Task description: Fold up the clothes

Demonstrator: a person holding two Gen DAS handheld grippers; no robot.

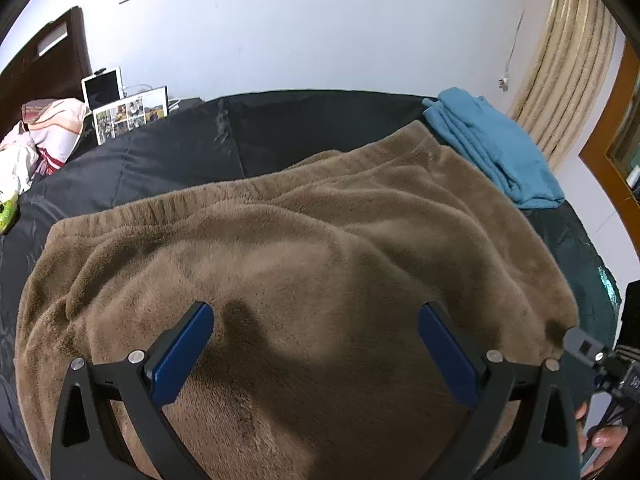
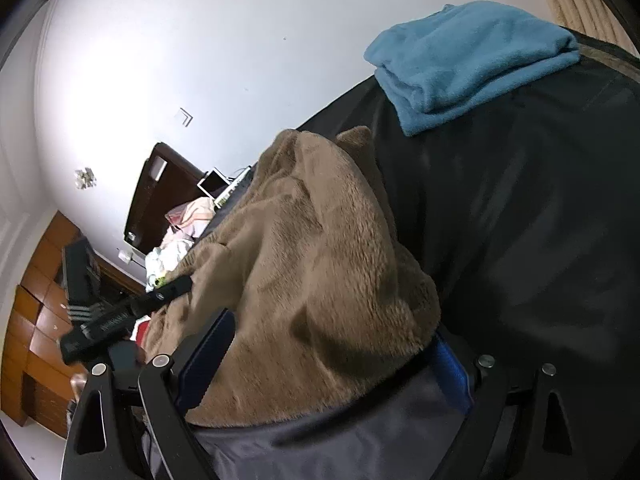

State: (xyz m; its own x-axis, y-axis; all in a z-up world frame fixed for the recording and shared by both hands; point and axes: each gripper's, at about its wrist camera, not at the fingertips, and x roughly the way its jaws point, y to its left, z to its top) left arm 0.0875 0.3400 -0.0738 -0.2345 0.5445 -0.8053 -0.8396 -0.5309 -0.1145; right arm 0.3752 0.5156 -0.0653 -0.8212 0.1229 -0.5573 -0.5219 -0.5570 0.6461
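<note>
A brown fleece garment (image 1: 300,248) lies spread across the black bed cover (image 1: 160,160), ribbed hem toward the far left. My left gripper (image 1: 316,312) hovers low over its near part, open wide, nothing between the blue pads (image 1: 180,356). In the right wrist view, which is rolled sideways, the brown fleece (image 2: 312,272) bulges up between the fingers of my right gripper (image 2: 332,328). Its jaws stand wide and its fingertips are hidden under the fleece edge. The right gripper (image 1: 584,346) shows at the garment's right corner. A folded blue garment (image 1: 496,148) (image 2: 468,60) rests at the far right.
Pillows and bedding (image 1: 52,128) pile up by the dark headboard (image 1: 44,64) at the far left, with a tablet (image 1: 102,88) and a photo board (image 1: 132,114) against the wall. A curtain (image 1: 572,72) hangs at the right. A person's hand (image 1: 608,436) shows at the lower right.
</note>
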